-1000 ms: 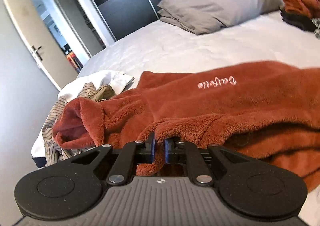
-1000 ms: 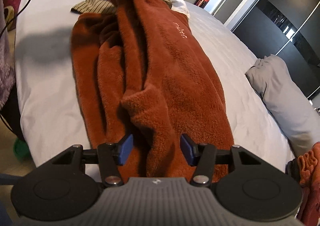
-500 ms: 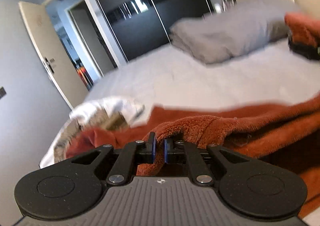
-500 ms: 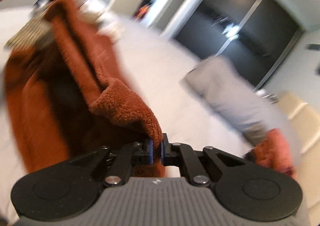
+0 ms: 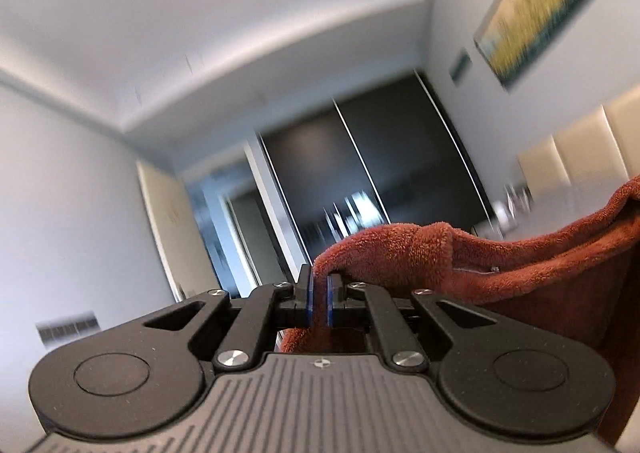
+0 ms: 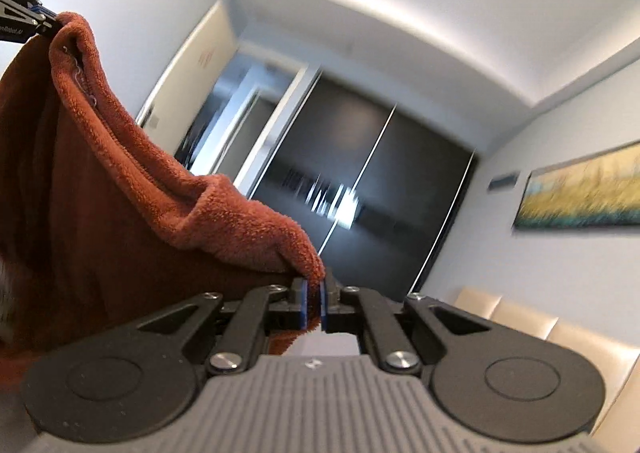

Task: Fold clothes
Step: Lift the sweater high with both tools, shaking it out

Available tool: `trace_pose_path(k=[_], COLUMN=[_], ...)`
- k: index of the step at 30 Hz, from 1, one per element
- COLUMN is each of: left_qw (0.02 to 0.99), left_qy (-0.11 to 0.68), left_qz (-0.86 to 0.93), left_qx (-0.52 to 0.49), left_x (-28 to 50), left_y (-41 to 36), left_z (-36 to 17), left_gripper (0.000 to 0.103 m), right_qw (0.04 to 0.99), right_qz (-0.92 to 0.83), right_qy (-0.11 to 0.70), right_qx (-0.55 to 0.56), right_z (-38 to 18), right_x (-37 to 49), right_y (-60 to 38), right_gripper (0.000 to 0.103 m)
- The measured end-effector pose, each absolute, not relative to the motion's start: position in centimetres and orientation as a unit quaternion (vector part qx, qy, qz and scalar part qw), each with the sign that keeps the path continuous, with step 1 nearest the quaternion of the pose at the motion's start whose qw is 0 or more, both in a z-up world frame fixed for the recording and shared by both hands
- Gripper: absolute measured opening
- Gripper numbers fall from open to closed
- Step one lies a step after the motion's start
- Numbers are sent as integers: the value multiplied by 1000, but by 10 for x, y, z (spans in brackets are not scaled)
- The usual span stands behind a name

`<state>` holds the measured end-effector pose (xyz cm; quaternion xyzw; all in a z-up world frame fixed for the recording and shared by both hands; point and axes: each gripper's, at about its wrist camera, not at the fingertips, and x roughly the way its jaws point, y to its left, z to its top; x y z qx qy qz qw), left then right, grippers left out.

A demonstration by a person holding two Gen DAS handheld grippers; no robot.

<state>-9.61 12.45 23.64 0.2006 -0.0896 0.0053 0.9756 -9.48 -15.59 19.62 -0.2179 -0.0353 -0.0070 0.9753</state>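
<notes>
Left gripper [image 5: 318, 297] jaws clamped on rust fleece garment [image 5: 500, 269], right gripper [image 6: 314, 305] likewise; fabric strung between them, background blurred, probably wardrobe doors [image 6: 384, 181].

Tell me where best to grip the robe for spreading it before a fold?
Probably where it is held now: the thick rolled hem, at two spaced points, pinched from the edge inward. The left gripper and right gripper are each shut on that hem, and the robe hangs below it as a sheet. The hem sags between them; wider hands should straighten it.
</notes>
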Motion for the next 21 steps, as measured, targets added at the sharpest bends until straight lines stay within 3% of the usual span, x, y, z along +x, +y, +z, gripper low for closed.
trace_pose_path(k=[11,16,21], left_qw=[962,953,947], left_qy=[-201,-211,-178], left_qz=[-7,-6,-9], left_qx=[186,217,267], left_x=[-191,-200,-179], left_y=[107,91,65], left_z=[308,303,284], left_gripper=[3,3,3], right_qw=[957,952,959], right_qz=[-38,-56,-67], right_qy=[-211,-231,-201], right_qx=[-195,-191,-189], right_z=[304,313,300], right_x=[-203,-227,-211], right_y=[-184,-195,-204], right_gripper=[7,7,7])
